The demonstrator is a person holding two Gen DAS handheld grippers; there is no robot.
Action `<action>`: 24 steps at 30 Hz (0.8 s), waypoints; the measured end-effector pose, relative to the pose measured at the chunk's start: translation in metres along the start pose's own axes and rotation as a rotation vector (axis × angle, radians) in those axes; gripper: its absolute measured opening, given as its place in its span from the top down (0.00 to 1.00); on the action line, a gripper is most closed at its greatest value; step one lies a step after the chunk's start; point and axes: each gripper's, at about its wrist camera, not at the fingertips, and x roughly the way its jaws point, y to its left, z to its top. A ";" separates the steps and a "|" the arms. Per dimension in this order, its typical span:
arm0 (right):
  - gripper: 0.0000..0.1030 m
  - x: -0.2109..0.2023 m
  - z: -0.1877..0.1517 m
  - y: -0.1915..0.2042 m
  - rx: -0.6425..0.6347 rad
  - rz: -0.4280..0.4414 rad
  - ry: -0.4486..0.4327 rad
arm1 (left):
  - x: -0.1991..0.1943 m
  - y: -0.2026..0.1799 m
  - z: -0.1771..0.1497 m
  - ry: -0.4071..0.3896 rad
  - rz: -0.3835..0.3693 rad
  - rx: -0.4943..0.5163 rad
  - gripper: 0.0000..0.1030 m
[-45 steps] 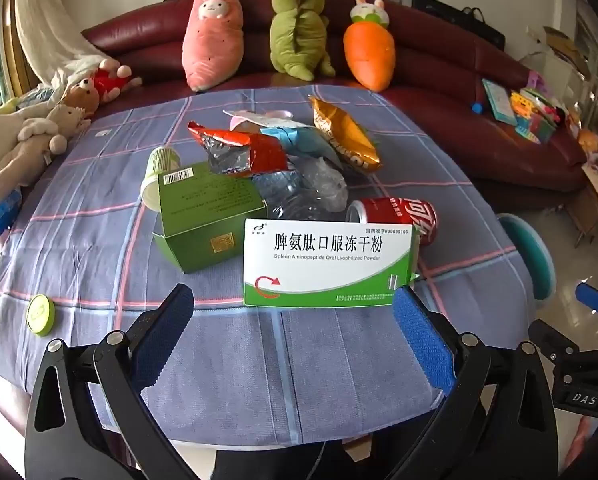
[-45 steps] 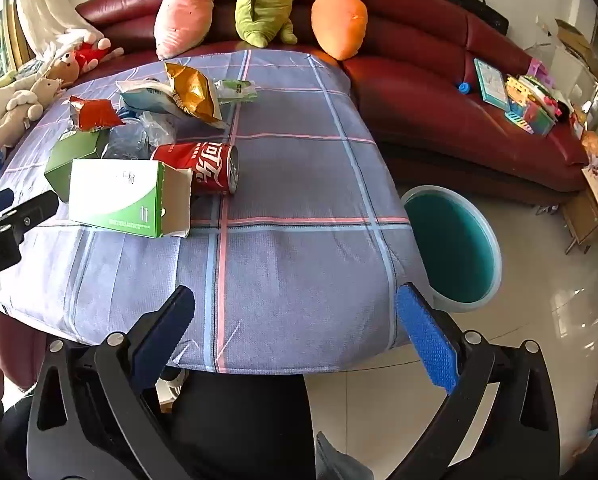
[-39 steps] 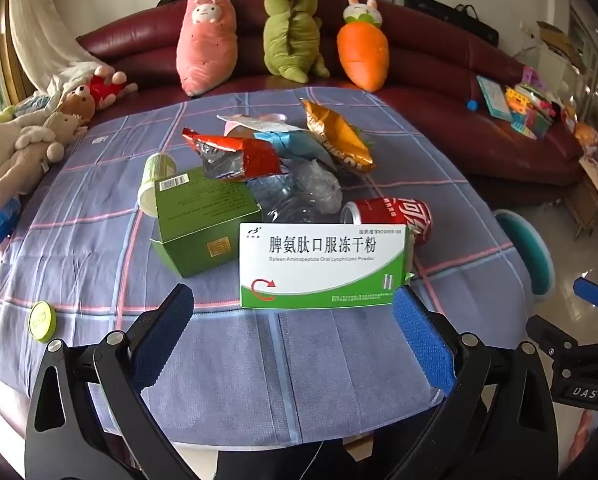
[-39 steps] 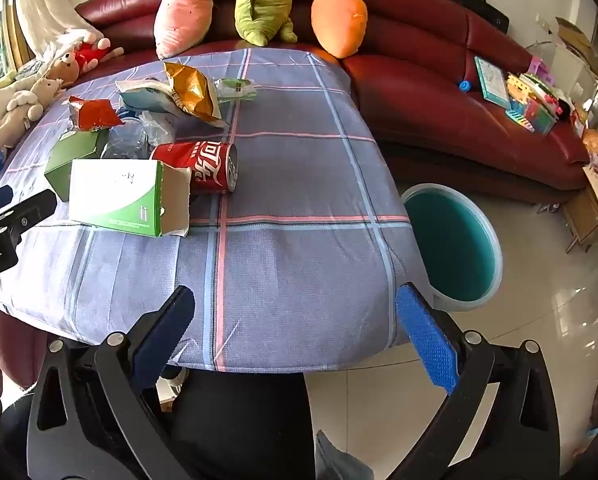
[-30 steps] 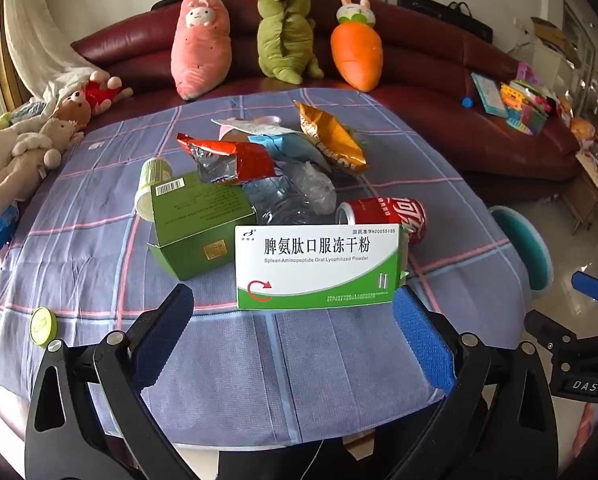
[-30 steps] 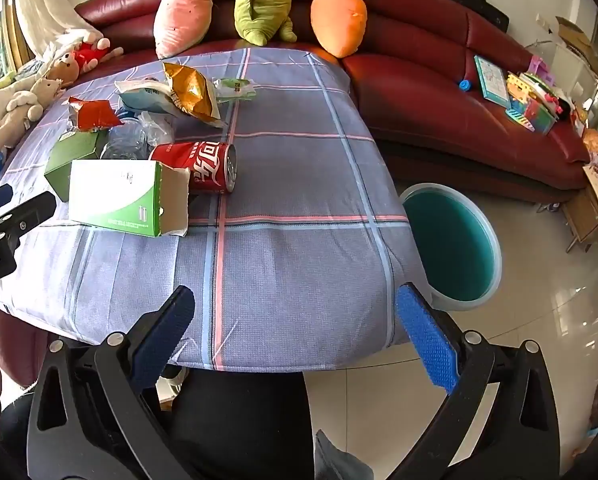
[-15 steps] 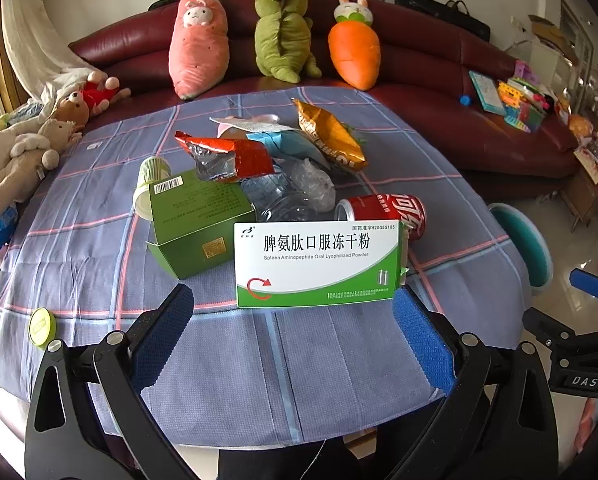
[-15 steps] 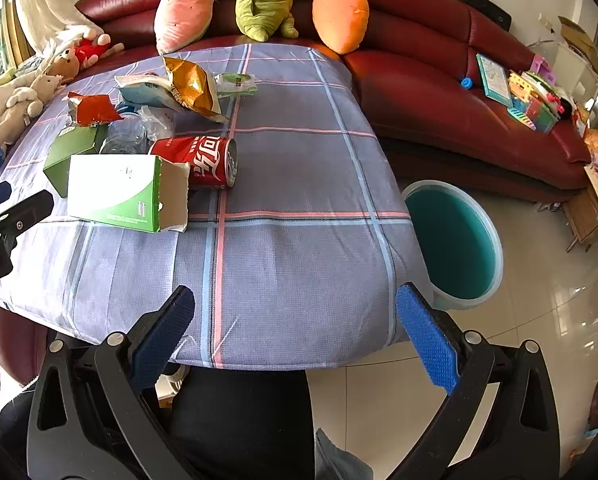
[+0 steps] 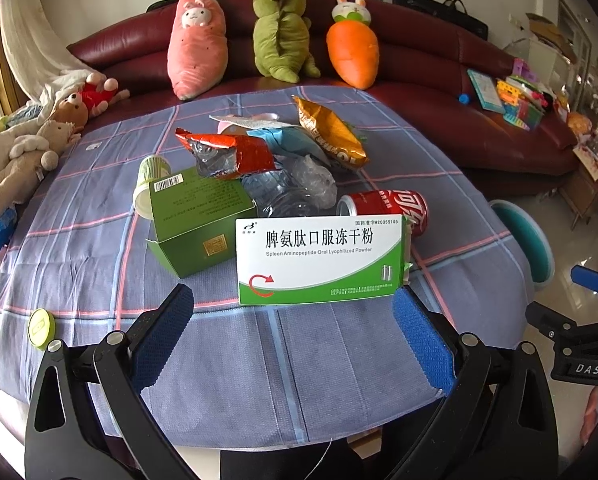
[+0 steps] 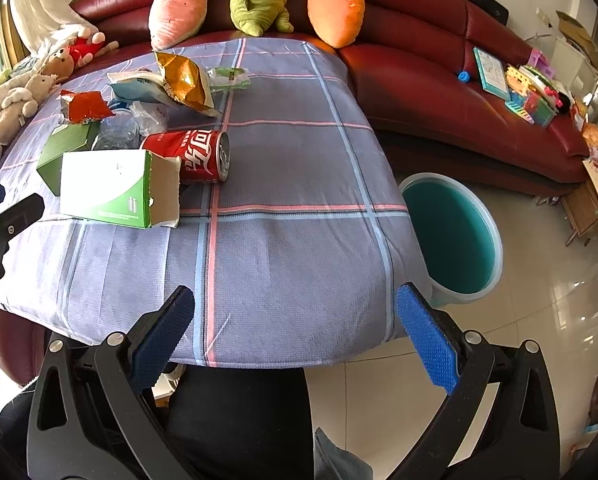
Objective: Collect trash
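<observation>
Two grippers, both w/ jaws spread wide and holding nothing. Left gripper (image 9: 293,326) hovers over the near edge of the table (image 9: 339,360), pointing at the white box (image 9: 319,258), which stands just beyond its fingertips w/o touching them. Right gripper (image 10: 295,320) hangs over the table's near right corner, apart from all trash; bin (image 10: 451,240) sits on the floor to its right, beside the table. Trash is piled mid-table: white box in front, green box (image 9: 197,216) touching it on the left, red can (image 9: 387,210) lying on its side right behind the white box, crushed clear bottle (image 9: 287,192) between the two, red wrapper (image 9: 227,156) on top of the green box's far end, gold bag (image 9: 331,136) and blue-white bag (image 9: 283,140) further back. Paper cup (image 9: 149,184) lies tipped by the green box's left side. Small green lid (image 9: 41,328) sits alone near the table's left front edge. Plush toys (image 9: 275,32) line the sofa (image 9: 439,76) behind.
</observation>
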 end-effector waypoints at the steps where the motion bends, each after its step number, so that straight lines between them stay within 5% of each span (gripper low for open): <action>1: 0.06 0.000 0.000 0.000 -0.001 -0.001 0.000 | 0.001 0.001 -0.001 0.001 -0.001 -0.001 0.04; 24: 0.06 0.017 0.016 0.041 -0.185 0.044 0.036 | 0.026 0.030 -0.007 0.052 -0.001 -0.027 0.04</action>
